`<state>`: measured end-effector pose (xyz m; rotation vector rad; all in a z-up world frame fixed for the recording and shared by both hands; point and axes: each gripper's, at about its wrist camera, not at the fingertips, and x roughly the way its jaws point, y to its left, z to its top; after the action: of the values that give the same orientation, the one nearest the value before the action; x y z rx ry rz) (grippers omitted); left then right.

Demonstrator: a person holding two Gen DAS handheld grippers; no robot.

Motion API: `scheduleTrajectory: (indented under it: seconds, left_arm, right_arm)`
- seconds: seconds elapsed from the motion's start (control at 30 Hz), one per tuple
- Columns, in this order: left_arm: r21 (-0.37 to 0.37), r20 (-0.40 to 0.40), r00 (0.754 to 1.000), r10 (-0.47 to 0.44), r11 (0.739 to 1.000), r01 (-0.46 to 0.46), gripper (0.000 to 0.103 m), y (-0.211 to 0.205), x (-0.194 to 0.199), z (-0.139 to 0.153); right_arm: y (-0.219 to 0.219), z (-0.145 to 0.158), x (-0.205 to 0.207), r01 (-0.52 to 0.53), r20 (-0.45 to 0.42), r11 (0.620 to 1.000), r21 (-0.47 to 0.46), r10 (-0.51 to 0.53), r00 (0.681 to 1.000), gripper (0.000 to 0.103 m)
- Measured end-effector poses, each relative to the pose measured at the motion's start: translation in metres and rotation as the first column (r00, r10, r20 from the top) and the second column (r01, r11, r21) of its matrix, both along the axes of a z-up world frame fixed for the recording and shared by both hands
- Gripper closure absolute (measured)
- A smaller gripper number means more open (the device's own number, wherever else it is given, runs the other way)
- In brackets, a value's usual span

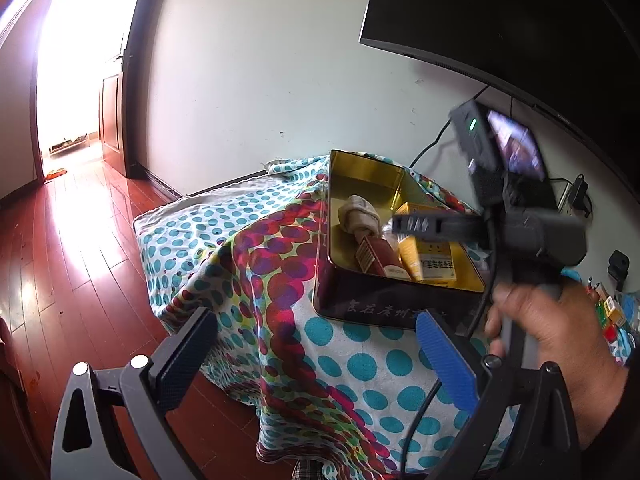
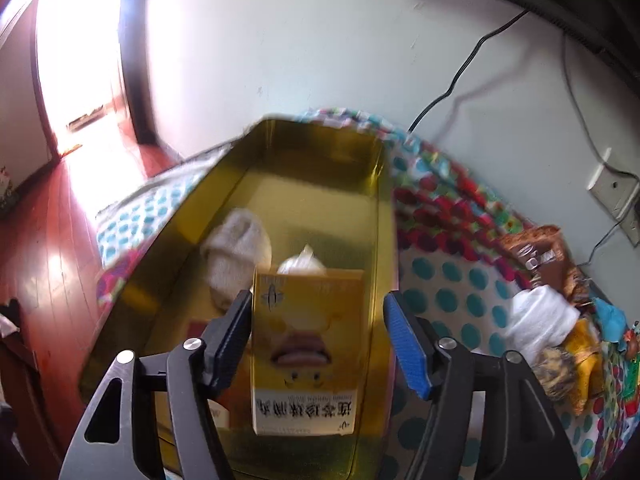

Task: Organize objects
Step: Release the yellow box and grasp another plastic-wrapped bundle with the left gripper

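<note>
A gold-lined metal tin (image 1: 360,168) stands on a table with a dotted cloth (image 1: 280,280). Inside it lie a rolled beige sock (image 1: 358,212), a red box (image 1: 378,260) and a yellow medicine box (image 1: 430,258). My left gripper (image 1: 320,344) is open and empty, low in front of the tin. My right gripper (image 2: 318,336) is open above the tin (image 2: 320,144), its fingers either side of the yellow box (image 2: 306,344) without closing on it. The sock (image 2: 236,256) and a white wad (image 2: 302,264) lie behind the box. The right gripper also shows in the left wrist view (image 1: 416,226).
To the right of the tin lie a brown snack packet (image 2: 536,252), a white rolled cloth (image 2: 540,320) and other small items (image 2: 568,364). A dark screen (image 1: 500,20) hangs on the wall above. Cables (image 2: 460,80) run down the wall. Red wood floor (image 1: 60,260) lies to the left.
</note>
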<state>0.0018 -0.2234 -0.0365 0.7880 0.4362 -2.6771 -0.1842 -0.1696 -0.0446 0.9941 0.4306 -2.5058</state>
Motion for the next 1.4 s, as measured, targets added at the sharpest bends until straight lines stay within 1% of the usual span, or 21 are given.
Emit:
scheduleTrajectory:
  seconds: [0.03,0.07,0.1,0.17,0.2,0.23,0.3,0.37,0.4,0.47,0.53,0.6,0.63,0.67,0.77,0.83,1.0,1.1,1.2,1.3,1.4]
  left_arm:
    - [-0.005,-0.002,1.0,-0.002,1.0,0.002,0.001,0.0,0.0,0.0]
    - [-0.01,-0.007,1.0,-0.003,1.0,0.003,0.001,0.0,0.0,0.001]
    - [-0.014,-0.013,1.0,-0.003,1.0,0.003,0.001,0.001,0.001,0.002]
    - [-0.021,-0.02,1.0,-0.007,1.0,0.007,0.001,0.002,0.001,0.003]
    - [-0.028,-0.021,1.0,-0.01,1.0,0.009,0.001,0.004,0.001,0.004]
    - [-0.035,-0.023,1.0,-0.015,0.999,0.014,0.001,0.006,0.001,0.005]
    - [-0.05,-0.026,0.999,-0.035,0.998,0.034,0.001,0.012,0.0,0.005]
    - [-0.071,-0.028,0.998,-0.062,0.996,0.06,0.001,0.02,0.0,0.006]
    - [-0.086,-0.029,0.997,-0.077,0.994,0.074,0.001,0.025,0.0,0.007]
    - [-0.112,-0.035,0.994,-0.107,0.988,0.103,0.001,0.035,0.0,0.008]
    - [-0.14,-0.052,0.988,-0.145,0.981,0.136,0.001,0.047,0.001,0.01]
    - [-0.168,-0.069,0.981,-0.181,0.971,0.168,0.001,0.062,0.001,0.009]
    - [-0.181,-0.072,0.978,-0.197,0.967,0.181,0.001,0.069,0.0,0.007]
    - [-0.199,-0.063,0.975,-0.213,0.96,0.196,0.001,0.08,-0.003,0.003]
    - [-0.254,-0.019,0.957,-0.29,0.927,0.276,0.001,0.118,-0.016,-0.01]
    - [-0.253,-0.002,0.94,-0.342,0.909,0.331,0.001,0.141,-0.026,-0.013]
    - [-0.221,0.036,0.906,-0.422,0.881,0.418,0.001,0.19,-0.067,-0.013]
    - [-0.183,0.06,0.896,-0.441,0.877,0.444,0.001,0.21,-0.1,-0.015]
    - [-0.141,0.097,0.885,-0.456,0.874,0.465,0.001,0.223,-0.136,-0.021]
    - [-0.157,0.162,0.883,-0.441,0.872,0.464,0.001,0.234,-0.163,-0.031]
    - [-0.15,0.223,0.872,-0.436,0.868,0.473,0.001,0.24,-0.18,-0.042]
  right_arm:
    - [0.003,0.012,0.002,0.007,-0.037,1.0,-0.013,-0.007,0.999,0.023]
    - [0.007,0.026,0.004,0.007,-0.08,1.0,-0.03,-0.009,0.997,0.015]
    - [0.014,0.043,0.006,0.004,-0.132,0.999,-0.043,-0.01,0.991,0.001]
    - [0.031,0.068,0.008,0.014,-0.229,0.999,-0.031,-0.02,0.973,0.0]
    - [0.045,0.075,0.005,0.042,-0.265,0.999,-0.007,-0.042,0.963,0.0]
    - [0.059,0.078,-0.001,0.074,-0.278,0.997,0.009,-0.069,0.958,0.0]
    - [0.101,0.07,-0.017,0.162,-0.266,0.987,0.018,-0.152,0.952,0.0]
    - [0.144,0.051,-0.032,0.26,-0.238,0.965,0.034,-0.245,0.94,0.0]
    - [0.174,0.035,-0.04,0.332,-0.219,0.942,0.056,-0.313,0.924,0.0]
    - [0.213,0.017,-0.049,0.41,-0.202,0.91,0.067,-0.39,0.899,0.0]
    - [0.252,0.002,-0.054,0.466,-0.177,0.883,0.063,-0.449,0.876,0.0]
    - [0.281,-0.003,-0.056,0.489,-0.178,0.872,0.031,-0.476,0.861,0.0]
    - [0.289,-0.004,-0.057,0.511,-0.187,0.859,0.041,-0.496,0.848,0.0]
    - [0.295,-0.006,-0.058,0.517,-0.188,0.855,0.039,-0.502,0.844,0.0]
    - [0.309,-0.012,-0.061,0.514,-0.162,0.858,-0.005,-0.508,0.846,0.0]
    - [0.313,-0.012,-0.061,0.52,-0.154,0.854,-0.024,-0.517,0.842,0.0]
    - [0.322,-0.014,-0.062,0.5,-0.099,0.863,-0.071,-0.505,0.857,0.0]
    - [0.333,-0.014,-0.063,0.54,-0.083,0.836,-0.098,-0.548,0.832,0.0]
    - [0.34,-0.015,-0.063,0.556,-0.065,0.822,-0.122,-0.565,0.822,0.0]
    - [0.345,-0.015,-0.064,0.572,-0.049,0.809,-0.132,-0.582,0.812,0.0]
    - [0.346,-0.016,-0.065,0.568,-0.038,0.81,-0.145,-0.578,0.815,0.0]
